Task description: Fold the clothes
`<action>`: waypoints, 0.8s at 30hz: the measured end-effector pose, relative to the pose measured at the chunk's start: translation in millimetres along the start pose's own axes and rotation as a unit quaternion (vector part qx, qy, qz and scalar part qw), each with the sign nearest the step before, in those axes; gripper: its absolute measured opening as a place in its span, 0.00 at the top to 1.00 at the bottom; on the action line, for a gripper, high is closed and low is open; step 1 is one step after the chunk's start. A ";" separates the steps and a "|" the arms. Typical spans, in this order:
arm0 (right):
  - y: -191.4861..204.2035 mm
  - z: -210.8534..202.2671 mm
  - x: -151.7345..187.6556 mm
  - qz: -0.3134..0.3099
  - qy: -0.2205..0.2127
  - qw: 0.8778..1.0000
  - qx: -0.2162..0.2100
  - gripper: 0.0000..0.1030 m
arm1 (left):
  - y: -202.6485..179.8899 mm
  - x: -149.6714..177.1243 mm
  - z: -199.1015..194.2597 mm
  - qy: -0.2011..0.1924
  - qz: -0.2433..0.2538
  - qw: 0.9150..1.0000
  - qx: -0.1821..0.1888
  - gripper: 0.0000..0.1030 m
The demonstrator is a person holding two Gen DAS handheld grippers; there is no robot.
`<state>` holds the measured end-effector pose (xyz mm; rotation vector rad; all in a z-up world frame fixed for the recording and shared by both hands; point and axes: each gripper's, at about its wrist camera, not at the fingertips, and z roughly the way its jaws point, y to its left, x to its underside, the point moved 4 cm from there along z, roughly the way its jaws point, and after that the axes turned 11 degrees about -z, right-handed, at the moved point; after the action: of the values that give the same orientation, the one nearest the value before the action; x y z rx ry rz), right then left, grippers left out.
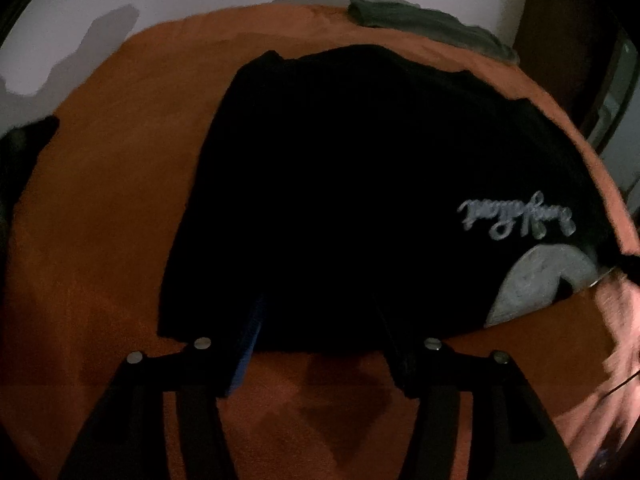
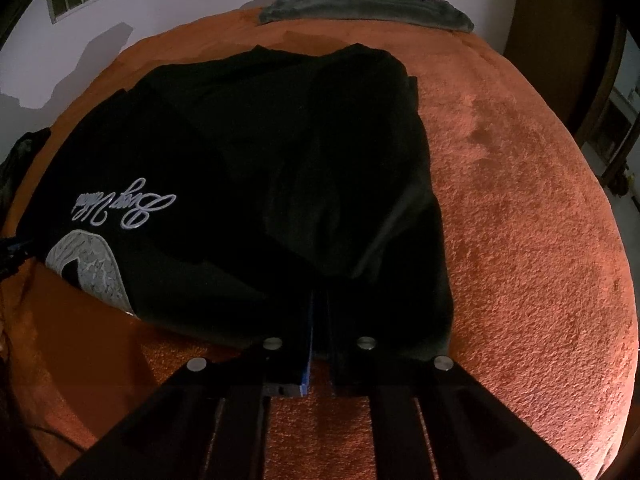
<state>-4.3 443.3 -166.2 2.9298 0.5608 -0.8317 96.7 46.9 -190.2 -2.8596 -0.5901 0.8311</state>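
Black shirt (image 2: pixel 248 168) on orange bedspread (image 2: pixel 520 200) — right gripper (image 2: pixel 319 312) pinches its hem.

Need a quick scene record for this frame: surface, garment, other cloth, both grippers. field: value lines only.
surface: orange blanket, fuzzy texture
garment: black shirt, partly folded, pale script print and grey graphic facing up
other cloth: grey folded cloth at the far edge of the blanket, apart from the shirt
left gripper: open, fingers spread at the shirt's near edge
right gripper: fingers nearly together at the shirt's near edge; grip on fabric cannot be confirmed
lighting: dim
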 end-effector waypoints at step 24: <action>15.8 -22.7 -2.0 -0.049 -0.041 0.998 0.022 0.12 | -74.9 66.0 -12.8 0.173 -0.328 0.881 0.294 0.19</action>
<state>11.1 431.1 -146.6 2.9111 0.6926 -0.9820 129.5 141.9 -196.6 -1.9721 -0.9668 0.2922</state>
